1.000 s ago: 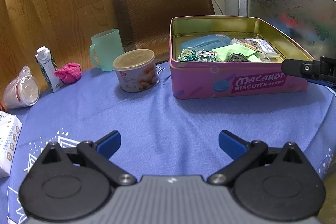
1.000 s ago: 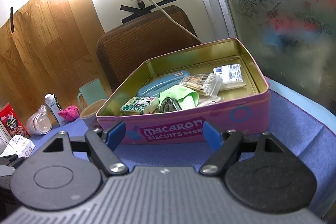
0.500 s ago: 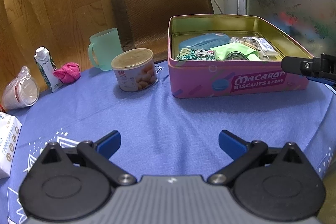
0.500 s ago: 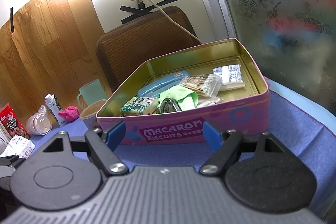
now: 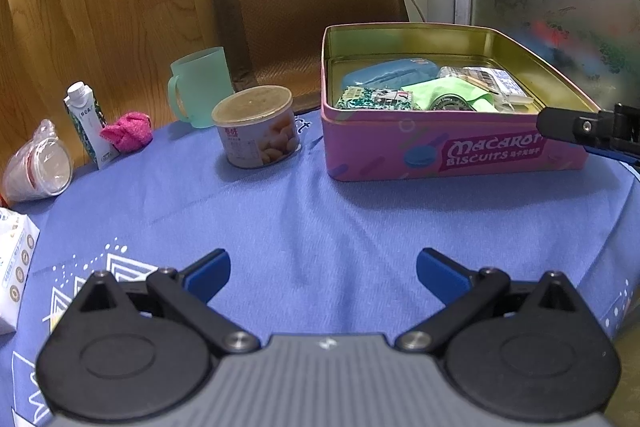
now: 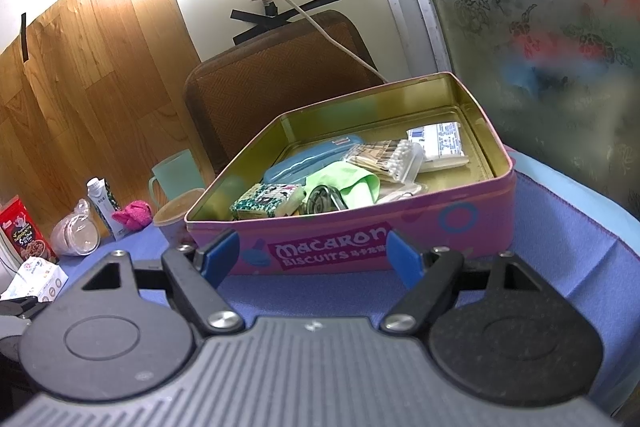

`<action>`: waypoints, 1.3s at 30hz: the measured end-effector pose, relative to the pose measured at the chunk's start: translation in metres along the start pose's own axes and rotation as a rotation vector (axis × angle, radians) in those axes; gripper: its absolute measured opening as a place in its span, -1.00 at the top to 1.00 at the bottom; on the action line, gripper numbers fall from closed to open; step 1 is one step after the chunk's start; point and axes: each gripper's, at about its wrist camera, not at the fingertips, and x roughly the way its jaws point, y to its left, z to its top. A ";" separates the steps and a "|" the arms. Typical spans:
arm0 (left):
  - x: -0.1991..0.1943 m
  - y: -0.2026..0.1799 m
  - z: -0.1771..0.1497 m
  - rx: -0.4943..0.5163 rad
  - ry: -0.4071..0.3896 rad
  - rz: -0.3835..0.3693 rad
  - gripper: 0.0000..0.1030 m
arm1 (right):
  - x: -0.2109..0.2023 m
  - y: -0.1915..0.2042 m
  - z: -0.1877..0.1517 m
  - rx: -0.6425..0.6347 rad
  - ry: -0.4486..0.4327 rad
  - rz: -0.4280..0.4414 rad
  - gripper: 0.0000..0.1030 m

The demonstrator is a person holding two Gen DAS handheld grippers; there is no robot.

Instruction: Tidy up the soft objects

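**On the blue cloth: one soft thing in the tin, one far out by the carton**

Inside the pink biscuit tin (image 6: 352,247) a soft green cloth (image 6: 348,183) lies crumpled near the middle, draped partly over a round metal piece and flanked by a patterned little box (image 6: 266,201), a blue case (image 6: 304,163) and a pack of cotton swabs (image 6: 384,157). So one soft thing already sits where a tidy-up might want it. The other soft thing, a pink fluffy bundle (image 5: 127,131), rests on the tablecloth (image 5: 320,219) at the far left, touching or just beside a small drink carton (image 5: 86,125) and well apart from the tin. It is a rounded lump with no clear long axis.

The left gripper (image 5: 322,273) hovers low over bare cloth, its blue fingers spread wide with nothing between them. From there the pink bundle lies ahead and well to the left, past a snack can (image 5: 256,131) and a pale green mug (image 5: 198,87). The right gripper (image 6: 310,255) is likewise parted and empty, pointed squarely at the tin's front wall, close to it; in the left view only its tip shows, beside the tin's right corner.

Judging by that, the left hand is the nearer one to the pink bundle, the right the nearer to the tin and the green cloth. Whether the bundle is bound for the tin, or the cloth due to come out, the scene alone doesn't settle.
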 end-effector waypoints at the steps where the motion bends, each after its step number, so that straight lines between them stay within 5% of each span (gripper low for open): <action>1: 0.000 0.000 0.000 -0.001 0.003 0.000 -0.99 | 0.000 0.000 0.000 0.000 0.001 0.000 -0.60; 39: 0.004 0.006 -0.001 -0.016 0.015 0.024 -0.99 | 0.002 0.000 -0.001 -0.002 0.007 -0.003 -0.60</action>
